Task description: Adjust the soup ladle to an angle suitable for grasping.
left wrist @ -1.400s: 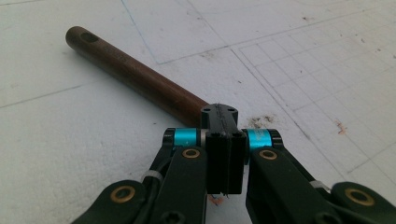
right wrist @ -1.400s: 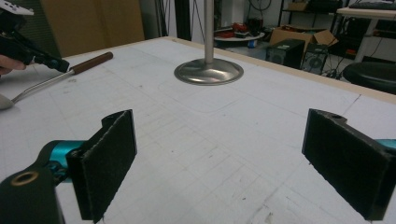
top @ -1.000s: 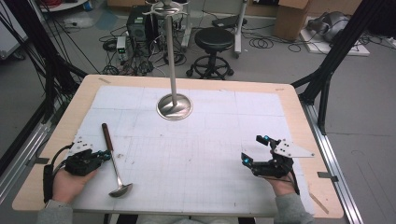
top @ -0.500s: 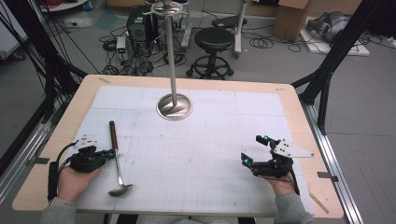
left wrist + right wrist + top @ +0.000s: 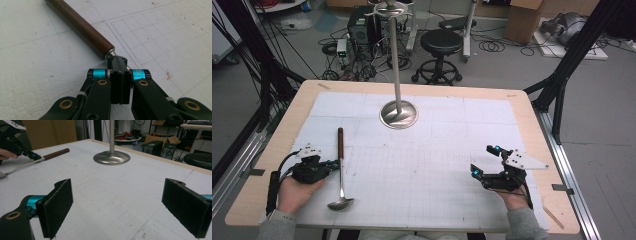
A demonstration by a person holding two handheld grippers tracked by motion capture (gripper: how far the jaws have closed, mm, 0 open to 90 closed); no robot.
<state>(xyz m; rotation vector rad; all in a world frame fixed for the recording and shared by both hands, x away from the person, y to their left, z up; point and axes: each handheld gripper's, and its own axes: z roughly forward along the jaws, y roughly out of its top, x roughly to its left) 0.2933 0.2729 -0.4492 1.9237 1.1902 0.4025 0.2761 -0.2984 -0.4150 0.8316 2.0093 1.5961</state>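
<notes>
Ladle (image 5: 341, 172) lies on the white gridded mat (image 5: 432, 165) at the near left of the table, brown wooden handle pointing far, bowl near you, close to the mat's front edge. Your left gripper (image 5: 328, 163) sits just left of the shaft, jaws pressed together on the thin metal neck right below the wooden handle (image 5: 80, 27); the left gripper view shows the pads (image 5: 120, 82) closed with almost no gap and the steel peeking out past them. So the grip looks taken, with the ladle apparently resting flat on the mat.

Your right gripper (image 5: 484, 162) rests at the near right, well apart from the ladle, jaws spread wide with nothing between them. From its own view the 2 pads (image 5: 58, 205) frame bare mat, and the stand (image 5: 111, 157) sits far ahead.

Stand: round steel base at far centre of the mat, 1 tall pole rising from it, top hard to read in the high view.

Step in hand, as I judge it: pickup of the ladle, grip just made.

Next move likely calls for a lift. You hold near the handle end, so expect the bowl to hang heavy and swing; raise slowly and keep the clamp firm. Right gripper is free to steady the bowl end if needed.
</notes>
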